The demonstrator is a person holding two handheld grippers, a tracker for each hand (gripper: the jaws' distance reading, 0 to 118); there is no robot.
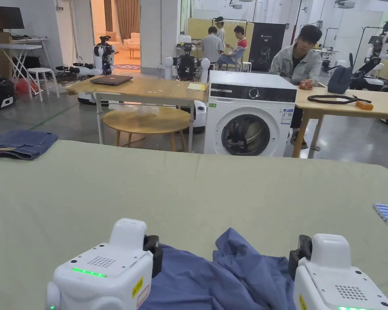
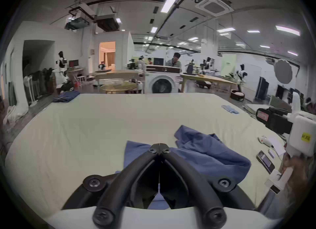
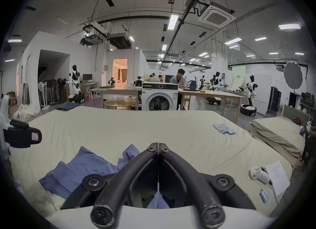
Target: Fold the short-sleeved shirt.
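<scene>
Big pale-green sheeted bed taking up most of the head view, sheet smooth. Beyond its far edge, a white washing machine between two wooden counters, with a person sitting behind the right one. Folded jeans way off at the bed's far left corner.

Blue short-sleeved shirt crumpled in a heap at the near edge of the bed, bunched up higher toward its right side, lying between the two grippers. Left gripper low over the shirt's left part, jaws pressed together at the tips, blue cloth visible underneath and behind them; can't tell if any fabric is actually pinched. Right gripper same deal over the shirt's right part: jaws closed tip to tip, cloth below, no telling about a pinch.

Row of small blue tubes lying at the bed's right edge, well apart from the shirt.
</scene>
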